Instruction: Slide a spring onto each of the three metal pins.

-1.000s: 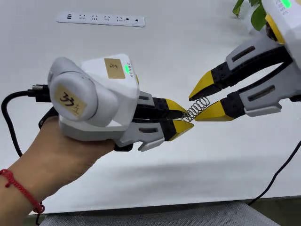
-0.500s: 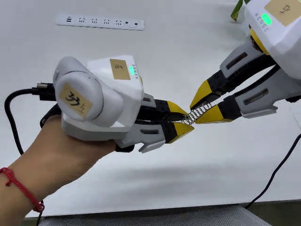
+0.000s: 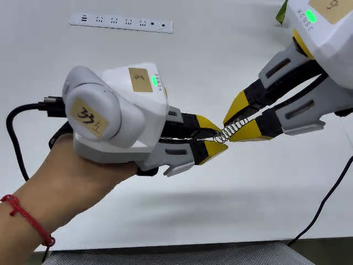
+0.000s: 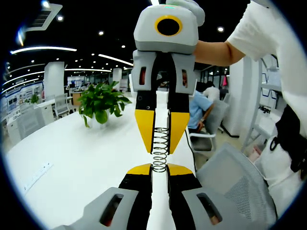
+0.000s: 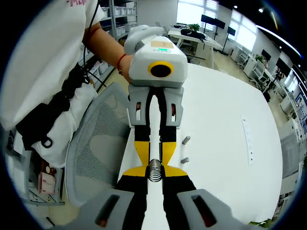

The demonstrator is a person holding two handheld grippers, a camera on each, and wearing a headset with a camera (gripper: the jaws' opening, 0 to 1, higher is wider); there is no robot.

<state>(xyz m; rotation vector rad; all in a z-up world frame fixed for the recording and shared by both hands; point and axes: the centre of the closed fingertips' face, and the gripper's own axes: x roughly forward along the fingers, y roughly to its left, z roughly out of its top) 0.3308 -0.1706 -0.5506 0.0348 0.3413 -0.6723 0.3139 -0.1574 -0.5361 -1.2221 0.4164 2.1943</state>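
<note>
Left gripper [image 3: 222,138] and right gripper [image 3: 228,131] are held tip to tip in the air above the table [image 3: 220,66]. The short gap between them is bridged by the spring [image 3: 233,128], clamped in the right jaws, and by a thin pin [image 3: 212,134] pinched in the left, so no passage is left there. Bare tabletop is seen below and beyond both.

Obstacles noted:
- power strip [image 3: 121,23], well apart at the far side
- two upright pins [image 5: 185,140], near the table edge
- black cable [image 3: 14,138], trailing behind the left gripper
- mesh chair [image 5: 96,143], at the near edge
</note>
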